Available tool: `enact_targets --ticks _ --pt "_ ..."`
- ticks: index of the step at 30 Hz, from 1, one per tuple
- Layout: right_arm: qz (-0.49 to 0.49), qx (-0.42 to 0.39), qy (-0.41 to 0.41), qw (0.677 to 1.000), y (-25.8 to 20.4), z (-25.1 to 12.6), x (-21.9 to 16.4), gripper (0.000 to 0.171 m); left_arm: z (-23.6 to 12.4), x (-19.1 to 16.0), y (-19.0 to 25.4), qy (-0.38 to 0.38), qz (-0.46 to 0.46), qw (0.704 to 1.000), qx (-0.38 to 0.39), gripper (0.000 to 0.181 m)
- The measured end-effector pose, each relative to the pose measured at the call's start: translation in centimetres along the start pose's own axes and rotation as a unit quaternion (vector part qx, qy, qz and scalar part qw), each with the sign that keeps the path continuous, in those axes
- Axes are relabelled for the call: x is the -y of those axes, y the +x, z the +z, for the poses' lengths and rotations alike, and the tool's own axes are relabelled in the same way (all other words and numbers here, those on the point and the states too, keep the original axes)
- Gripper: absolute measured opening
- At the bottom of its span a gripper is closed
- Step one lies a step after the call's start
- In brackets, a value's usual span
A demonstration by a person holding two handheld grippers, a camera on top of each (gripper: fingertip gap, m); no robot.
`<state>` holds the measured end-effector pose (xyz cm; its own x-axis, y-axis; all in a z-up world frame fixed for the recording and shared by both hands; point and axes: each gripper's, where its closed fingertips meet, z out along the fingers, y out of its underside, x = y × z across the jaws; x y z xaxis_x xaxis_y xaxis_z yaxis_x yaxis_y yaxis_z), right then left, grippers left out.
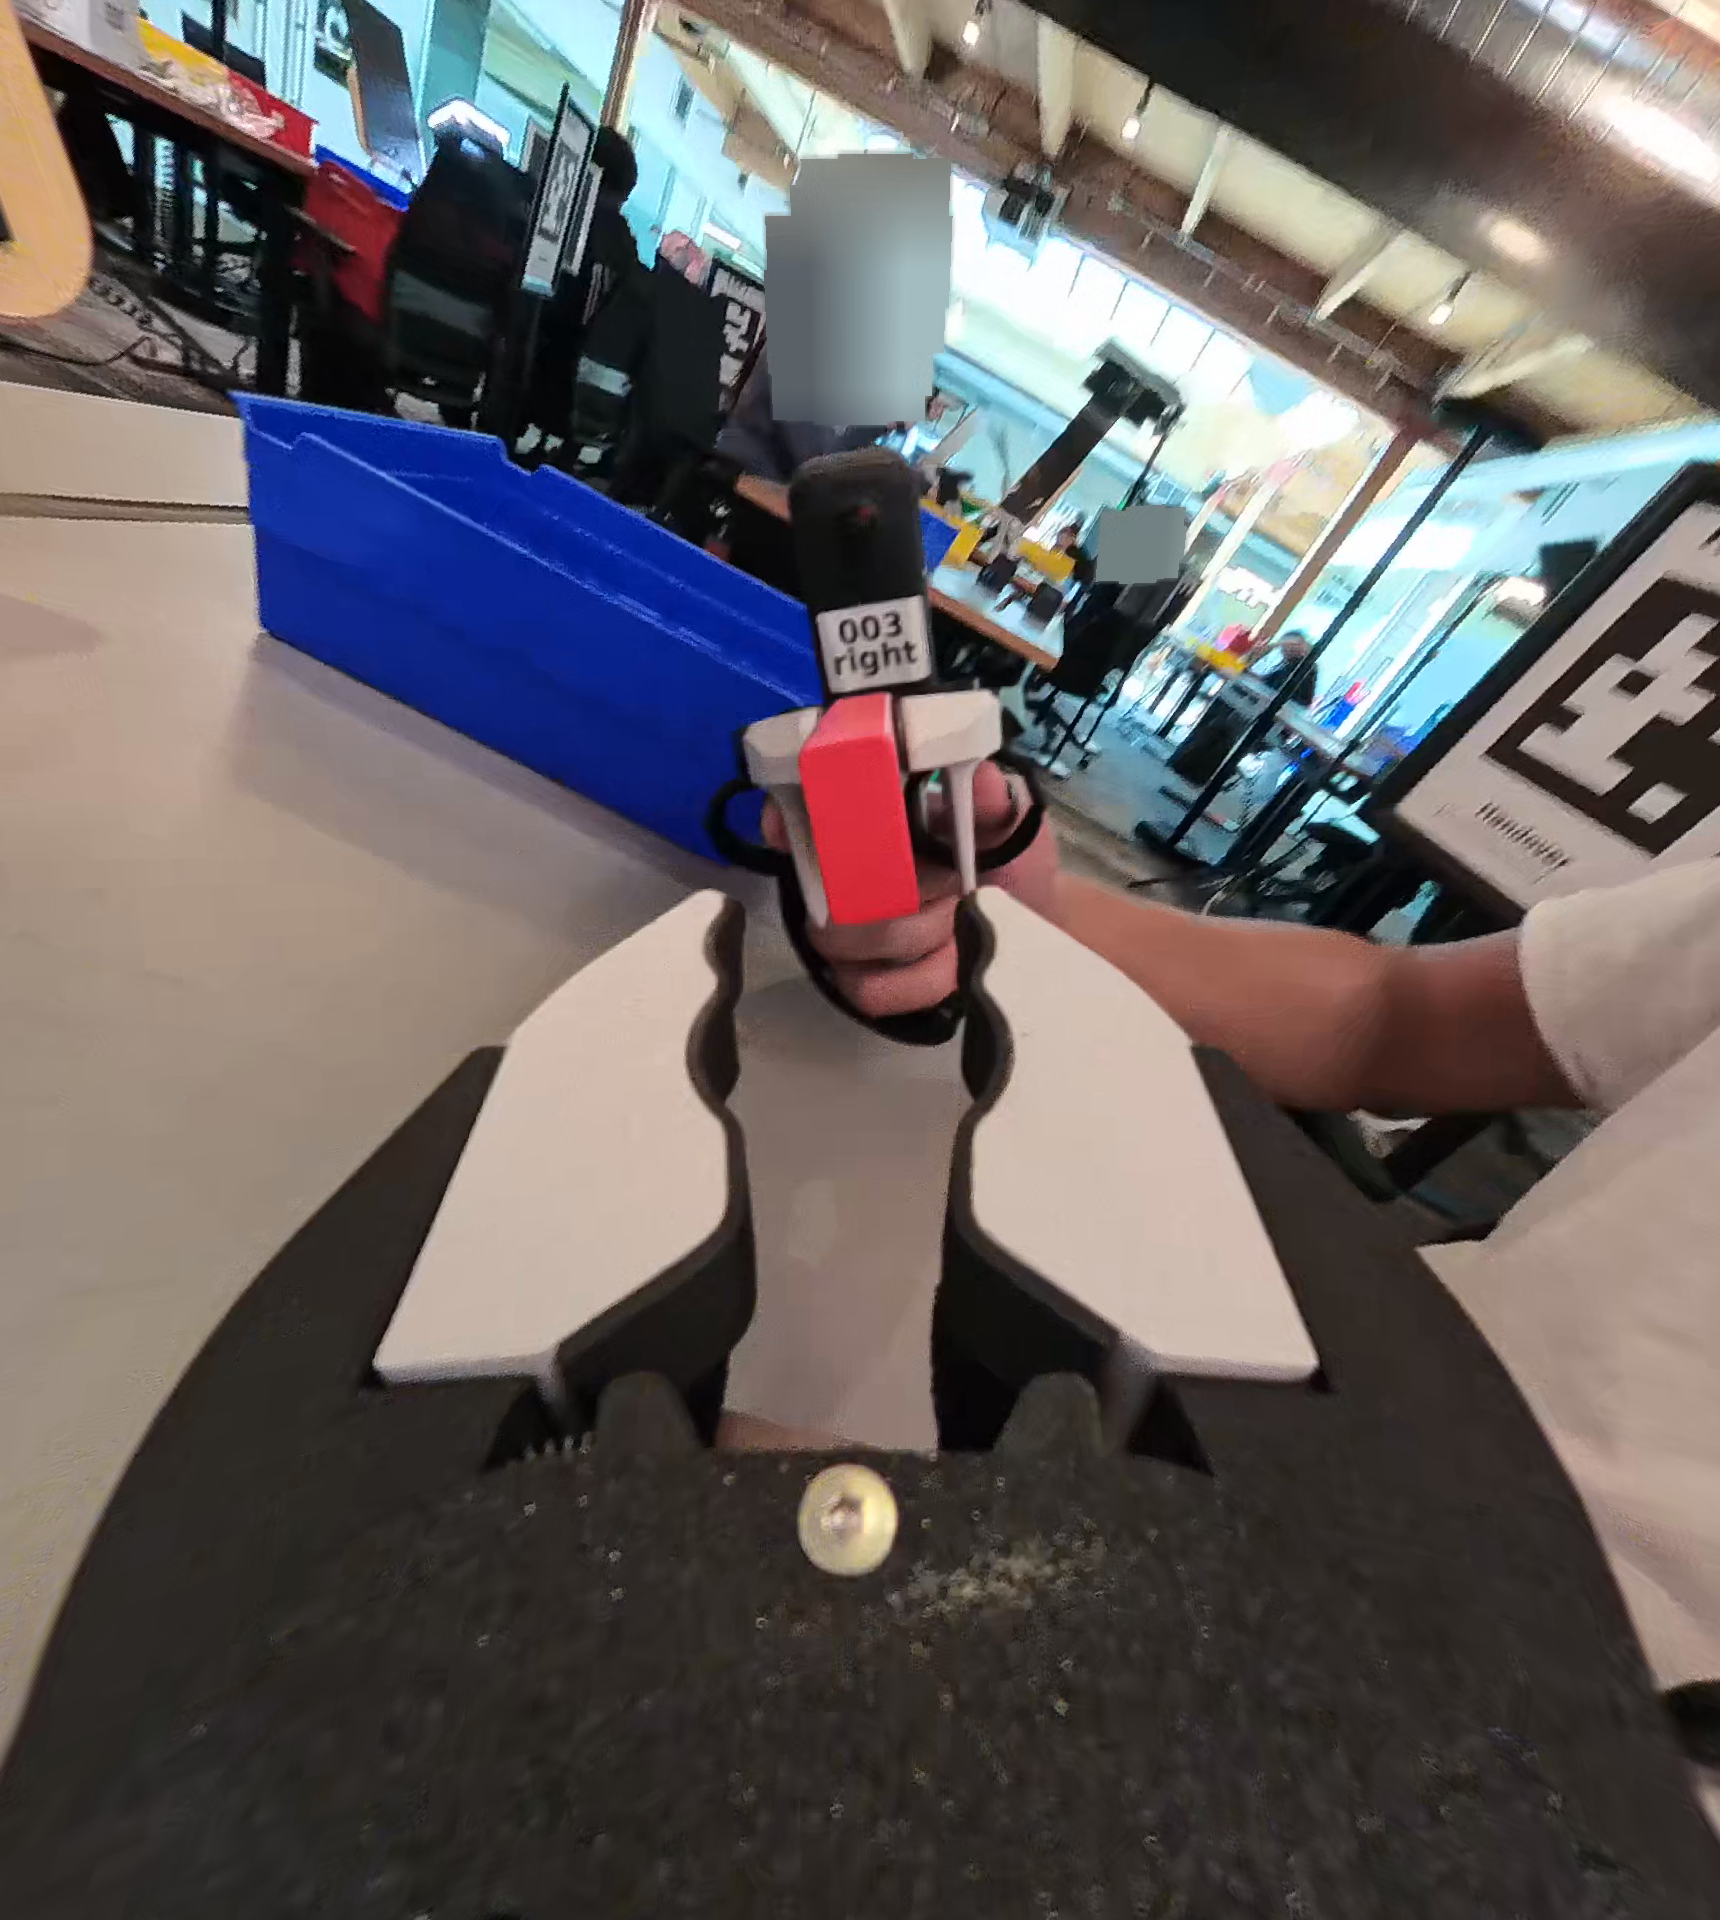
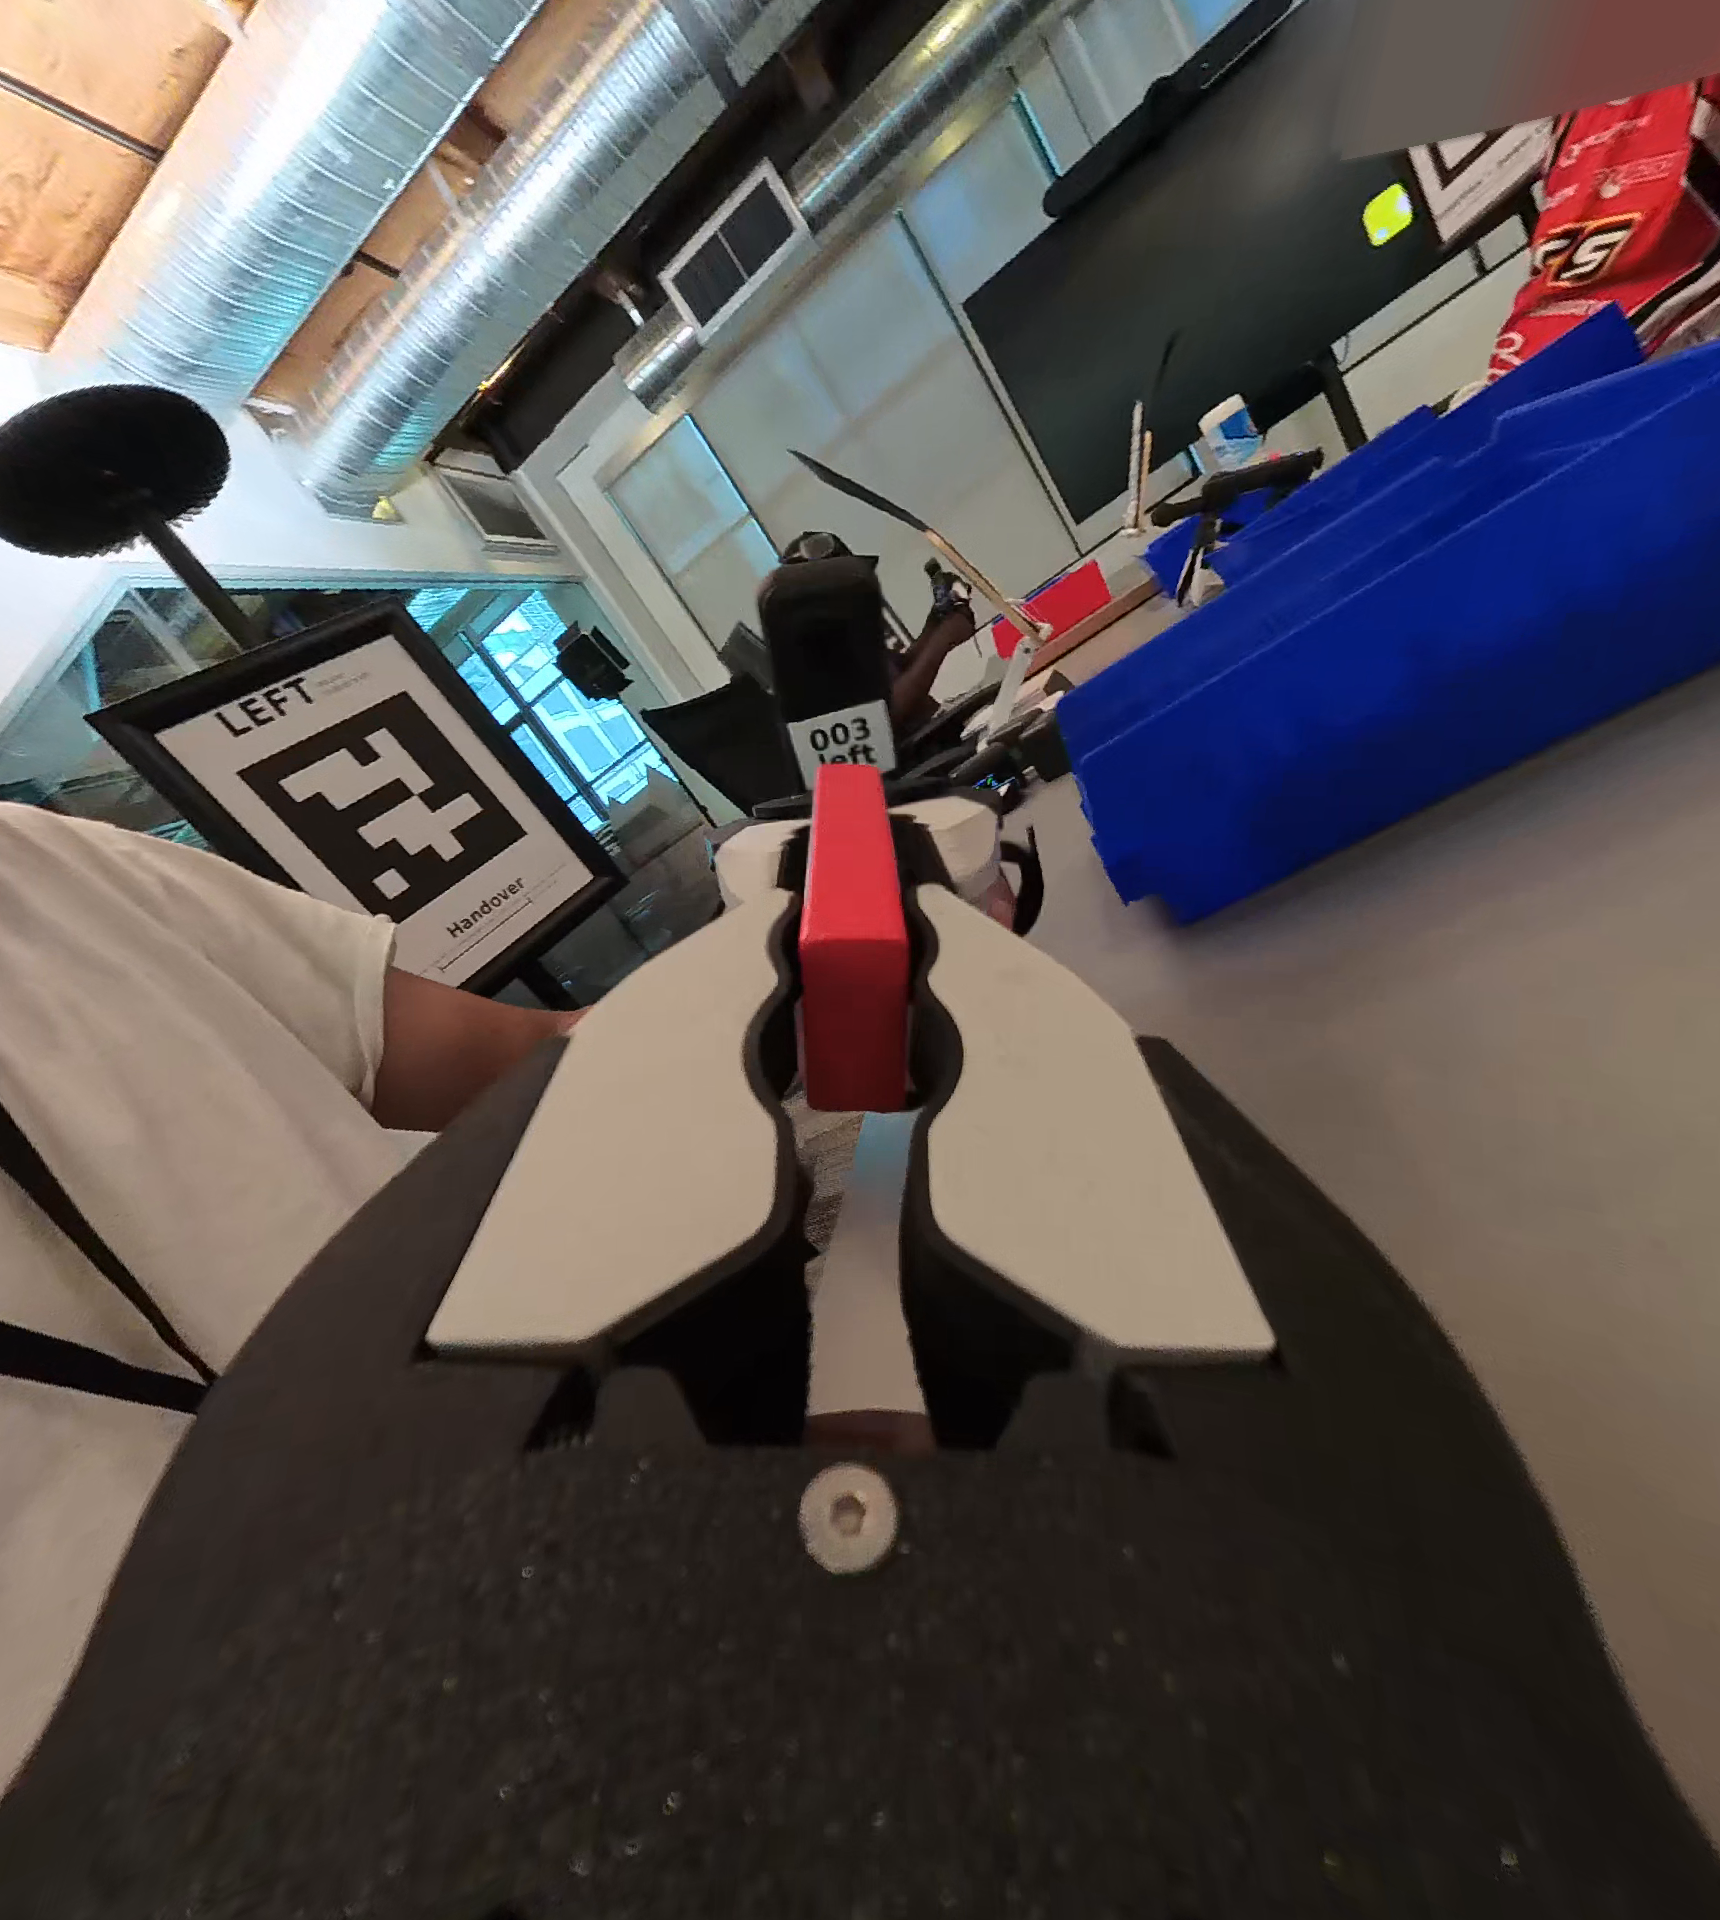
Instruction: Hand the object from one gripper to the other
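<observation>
Nearest the left wrist camera, the left gripper (image 1: 851,935) has its two white fingers (image 1: 617,1122) spread, with nothing between them. Just beyond their tips the right gripper (image 1: 871,831) faces it, held by a hand (image 1: 897,956). Its fingers pinch one red block (image 2: 856,971), which stands roughly upright in the left wrist view, its long axis running along those fingers with one end aimed at the left gripper. Behind, on the grey surface (image 1: 108,883), lies a long blue bin (image 1: 523,613); its inside is hidden. Two framed marker signs (image 2: 368,790) stand off the surface, one in each view.
</observation>
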<state>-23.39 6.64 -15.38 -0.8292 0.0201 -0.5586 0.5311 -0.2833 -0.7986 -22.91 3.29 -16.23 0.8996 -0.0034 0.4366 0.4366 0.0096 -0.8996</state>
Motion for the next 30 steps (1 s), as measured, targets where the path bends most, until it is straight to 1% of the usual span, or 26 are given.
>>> enact_targets --ticks 4,7,11,13,15,16,17,18,19,20,22,24,25,27,30 --pt "-0.005 0.006 -0.013 1.0 -0.3 1.0 -0.9 0.016 0.5 -0.4 0.4 -0.003 -0.002 1.0 -0.003 0.029" --pt "-0.023 -0.008 -0.046 0.999 0.0 1.8 -2.2 0.017 0.6 -0.4 0.5 0.005 -0.006 1.0 -0.004 0.018" --pt "-0.03 -0.041 -0.052 0.997 0.9 2.0 -2.5 0.018 0.4 -0.7 -0.2 -0.006 -0.011 1.0 0.005 0.016" --pt "-0.033 -0.069 -0.056 0.996 1.8 1.8 -2.6 0.023 0.3 -0.9 -0.8 -0.018 0.027 0.999 0.035 0.016" --pt "-0.039 -0.105 -0.059 0.992 2.9 1.3 -2.6 0.039 0.0 -1.0 -1.5 -0.041 0.092 0.992 0.081 0.016" --pt "-0.044 -0.127 -0.06 0.989 3.4 1.0 -2.6 0.048 -0.2 -1.1 -2.0 -0.057 0.141 0.982 0.113 0.016" --pt "-0.043 -0.15 -0.065 0.986 4.0 0.7 -2.7 0.056 -0.5 -1.2 -2.6 -0.078 0.198 0.966 0.148 0.016" --pt "-0.039 -0.178 -0.073 0.981 4.6 0.4 -2.9 0.068 -0.8 -1.3 -3.2 -0.1 0.256 0.944 0.184 0.016" --pt "-0.035 -0.205 -0.081 0.975 5.2 0.3 -3.2 0.081 -1.0 -1.3 -3.7 -0.121 0.31 0.918 0.217 0.016" --pt "-0.035 -0.223 -0.088 0.97 5.6 0.3 -3.6 0.091 -1.2 -1.3 -4.1 -0.139 0.362 0.888 0.245 0.016" --pt "-0.036 -0.241 -0.094 0.965 5.8 0.9 -4.1 0.103 -1.2 -1.5 -4.3 -0.167 0.452 0.831 0.276 0.016" --pt "-0.043 -0.251 -0.094 0.962 5.7 1.8 -4.2 0.111 -0.9 -2.0 -4.4 -0.191 0.513 0.785 0.291 0.016" --pt "-0.05 -0.254 -0.098 0.961 5.6 2.2 -4.3 0.113 -0.7 -2.3 -4.4 -0.2 0.531 0.77 0.292 0.017" --pt "-0.064 -0.26 -0.108 0.958 5.4 2.8 -4.5 0.114 -0.4 -2.9 -4.3 -0.213 0.554 0.749 0.294 0.017" --pt "-0.055 -0.257 -0.115 0.958 5.3 3.3 -4.9 0.115 -0.2 -3.0 -4.2 -0.222 0.579 0.724 0.301 0.016"
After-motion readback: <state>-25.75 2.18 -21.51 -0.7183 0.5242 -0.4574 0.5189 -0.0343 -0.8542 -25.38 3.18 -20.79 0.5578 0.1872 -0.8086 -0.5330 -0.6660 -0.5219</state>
